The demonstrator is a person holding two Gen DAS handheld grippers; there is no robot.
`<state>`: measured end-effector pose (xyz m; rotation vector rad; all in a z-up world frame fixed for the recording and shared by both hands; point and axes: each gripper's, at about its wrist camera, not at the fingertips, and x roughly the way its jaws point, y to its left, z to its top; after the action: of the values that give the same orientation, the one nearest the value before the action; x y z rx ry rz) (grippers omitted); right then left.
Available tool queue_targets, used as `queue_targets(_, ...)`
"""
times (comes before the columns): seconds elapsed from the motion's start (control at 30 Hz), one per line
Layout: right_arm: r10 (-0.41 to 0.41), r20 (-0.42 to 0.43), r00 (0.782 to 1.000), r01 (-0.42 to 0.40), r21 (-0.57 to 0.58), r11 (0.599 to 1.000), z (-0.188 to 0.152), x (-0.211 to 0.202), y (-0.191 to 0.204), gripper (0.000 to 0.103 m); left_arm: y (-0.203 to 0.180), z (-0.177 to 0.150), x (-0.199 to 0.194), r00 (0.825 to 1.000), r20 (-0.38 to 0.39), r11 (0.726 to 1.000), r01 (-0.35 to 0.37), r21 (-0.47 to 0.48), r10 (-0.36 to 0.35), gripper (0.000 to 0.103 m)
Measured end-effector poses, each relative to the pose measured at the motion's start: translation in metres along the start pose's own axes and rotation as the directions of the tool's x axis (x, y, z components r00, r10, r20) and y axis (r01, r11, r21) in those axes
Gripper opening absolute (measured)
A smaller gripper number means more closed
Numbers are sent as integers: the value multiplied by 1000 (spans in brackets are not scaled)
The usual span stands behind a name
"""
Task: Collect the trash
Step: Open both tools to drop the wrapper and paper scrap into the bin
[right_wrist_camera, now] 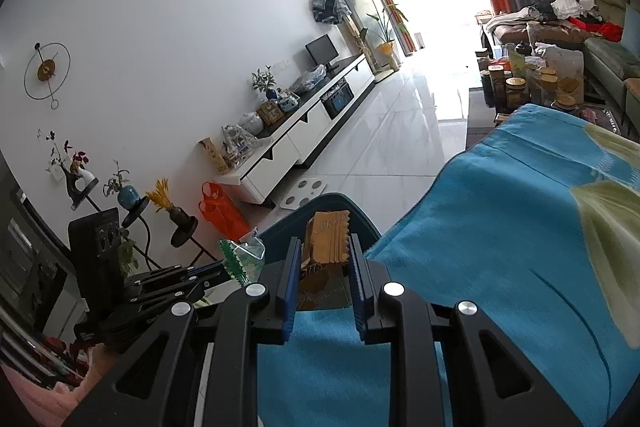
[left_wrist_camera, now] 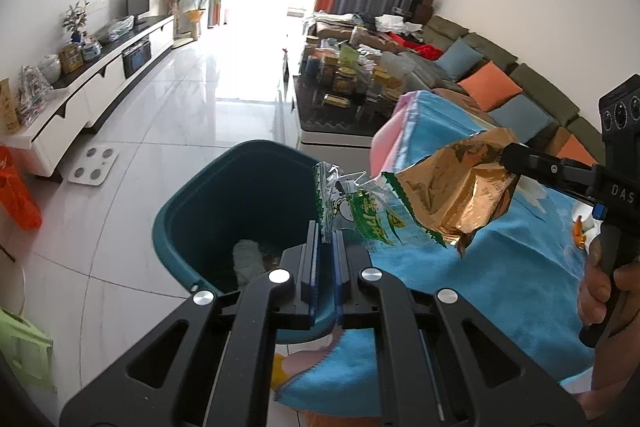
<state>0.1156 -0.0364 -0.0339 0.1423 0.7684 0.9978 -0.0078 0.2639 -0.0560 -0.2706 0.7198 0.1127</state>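
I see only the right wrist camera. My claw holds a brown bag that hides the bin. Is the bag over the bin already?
Observer: Not yet. The gold bag hangs from the right claw above the blue cloth, beside the teal bin.
Operator: Is the bin empty?
Observer: No, something pale lies at its bottom.
Operator: And the other wrapper?
Observer: The left claw pinches the green wrapper by its edge, next to the bin's rim.
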Motion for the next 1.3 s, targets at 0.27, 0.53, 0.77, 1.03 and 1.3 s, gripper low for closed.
queue_targets(0.27, -10, -29, 1000, 10, -9, 1000, 5, 23, 6, 21, 21, 0, 7, 999, -15, 999, -39, -28, 39, 6)
queue_targets(0.53, -28, -68, 997, 28, -10, 1000, 8, 50, 9, 21, 29, -3, 22, 997, -48, 996, -65, -56, 63, 6)
queue_targets(0.77, -44, -114, 992, 42, -18, 999, 10, 73, 13, 21, 38, -6, 38, 993, -76, 992, -94, -84, 87, 6)
queue_targets(1.03, -62, -167, 984, 56, -37, 998, 9, 97, 22, 22, 44, -8, 55, 989, -103, 988, -120, -97, 110, 6)
queue_targets(1.3, -69, -209, 975, 62, -42, 997, 6, 118, 26, 25, 45, -8, 75, 986, -125, 986, -125, -110, 111, 7)
